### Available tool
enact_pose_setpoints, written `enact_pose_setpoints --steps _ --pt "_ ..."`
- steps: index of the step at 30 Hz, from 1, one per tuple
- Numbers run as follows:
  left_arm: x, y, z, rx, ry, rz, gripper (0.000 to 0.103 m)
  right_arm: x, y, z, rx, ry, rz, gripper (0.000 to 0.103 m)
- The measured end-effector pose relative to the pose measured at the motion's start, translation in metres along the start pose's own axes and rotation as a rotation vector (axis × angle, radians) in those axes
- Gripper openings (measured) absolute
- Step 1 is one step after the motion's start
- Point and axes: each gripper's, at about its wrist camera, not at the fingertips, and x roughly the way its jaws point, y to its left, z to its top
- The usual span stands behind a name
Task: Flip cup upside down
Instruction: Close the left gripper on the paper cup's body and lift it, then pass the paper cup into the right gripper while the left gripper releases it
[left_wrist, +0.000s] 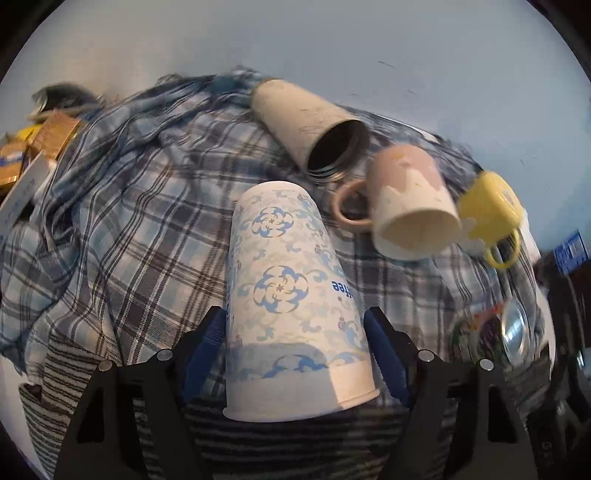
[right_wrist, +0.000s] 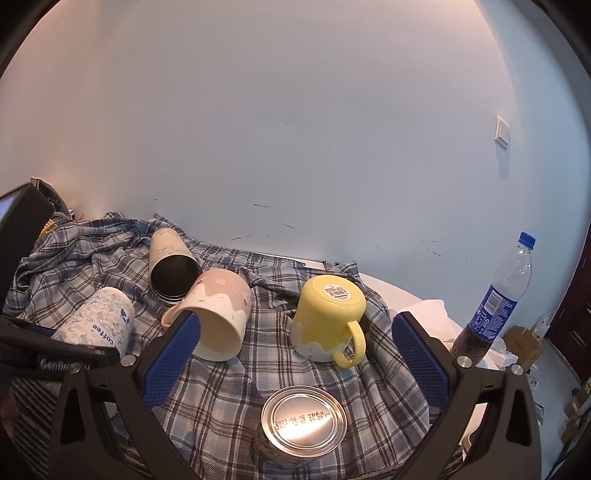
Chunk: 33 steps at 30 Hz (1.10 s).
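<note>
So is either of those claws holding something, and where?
The left gripper holds the paper cup by its sides near the rim. The right gripper is open, holding nothing.

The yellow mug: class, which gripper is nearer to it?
Right. The right gripper is open with the yellow mug just ahead between its fingers. The left gripper sits farther away, around the paper cup.

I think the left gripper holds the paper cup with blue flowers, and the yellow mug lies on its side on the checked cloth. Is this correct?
Not quite. The left gripper does hold the paper cup, but the yellow mug does not lie on its side: it stands upside down on the checked cloth, barcode sticker up, as the right wrist view shows.
</note>
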Motion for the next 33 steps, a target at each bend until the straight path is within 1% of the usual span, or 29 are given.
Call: enact_pose_setpoints --steps 3,7,10,13,14,15,18,21,23,25,26,27,29,30,33 --pt "-0.006 -0.011 -0.008 0.039 0.028 -0.017 0.078 0.000 0.000 0.000 -0.004 -0.001 -0.001 0.103" --pt "-0.002 -0.011 -0.013 0.027 0.053 -0.034 0.079 -0.001 -0.003 0.001 0.002 -0.007 -0.019 0.103" --pt "-0.004 -0.007 -0.016 0.025 0.012 -0.094 0.079 -0.001 -0.007 0.002 0.016 -0.016 -0.039 0.103" --pt "-0.024 0.001 -0.020 0.002 -0.093 -0.162 0.081 0.002 -0.015 0.005 0.052 -0.006 -0.025 0.103" --pt "-0.032 0.004 -0.023 -0.003 -0.132 -0.163 0.082 0.003 -0.018 0.007 0.066 0.000 -0.016 0.103" --pt "-0.040 0.006 -0.026 -0.005 -0.169 -0.155 0.087 0.004 -0.021 0.009 0.080 0.006 -0.008 0.103" --pt "-0.060 0.014 -0.032 0.008 -0.285 -0.125 0.088 0.006 -0.029 0.016 0.118 0.032 0.029 0.103" --pt "-0.077 0.023 -0.035 0.033 -0.403 -0.078 0.088 0.008 -0.033 0.024 0.162 0.082 0.123 0.103" --pt "-0.087 0.029 -0.037 0.054 -0.505 -0.015 0.088 0.010 -0.029 0.032 0.174 0.131 0.187 0.103" --pt "-0.095 0.037 -0.039 0.070 -0.620 -0.001 0.089 0.012 -0.021 0.039 0.171 0.163 0.238 0.103" --pt "-0.099 0.043 -0.041 0.073 -0.675 0.014 0.092 0.014 -0.016 0.043 0.165 0.178 0.268 0.103" --pt "-0.101 0.047 -0.043 0.068 -0.713 0.038 0.101 0.017 -0.009 0.046 0.159 0.196 0.291 0.103" --pt "-0.106 0.057 -0.044 0.054 -0.771 0.065 0.103 0.026 0.005 0.052 0.145 0.237 0.339 0.103" --pt "-0.107 0.060 -0.044 0.051 -0.783 0.068 0.103 0.032 0.013 0.054 0.132 0.263 0.360 0.103" --pt "-0.109 0.068 -0.042 0.038 -0.783 0.089 0.103 0.057 0.044 0.053 0.071 0.370 0.413 0.103"
